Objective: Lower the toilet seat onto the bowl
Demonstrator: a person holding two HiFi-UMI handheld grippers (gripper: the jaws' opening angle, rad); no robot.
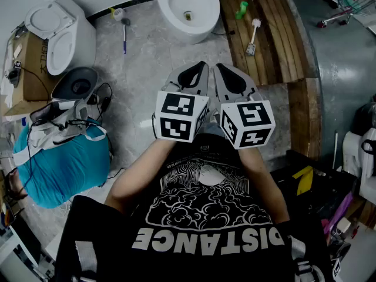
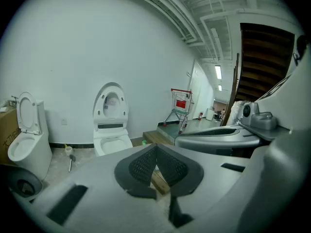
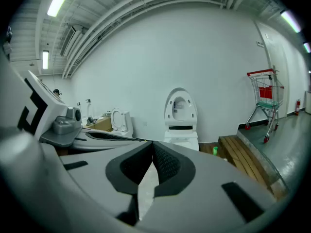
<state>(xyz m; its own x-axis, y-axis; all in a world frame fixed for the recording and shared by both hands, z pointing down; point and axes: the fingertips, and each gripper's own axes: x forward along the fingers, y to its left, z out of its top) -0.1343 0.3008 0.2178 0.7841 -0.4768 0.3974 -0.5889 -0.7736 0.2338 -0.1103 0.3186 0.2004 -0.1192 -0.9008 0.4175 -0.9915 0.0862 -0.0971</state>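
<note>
The white toilet stands against the far wall, straight ahead of me. In the left gripper view its seat and lid are upright above the bowl. The right gripper view shows the same raised seat. My left gripper and right gripper are side by side in front of my chest, well short of the toilet. Both are shut with nothing between the pads. Each gripper shows in the other's view: the right gripper and the left gripper.
A second toilet with its seat up stands at the left, by a black bin and a blue bundle. To the toilet's right lies a wooden platform with a toilet brush and green bottle. A red shopping cart stands beyond.
</note>
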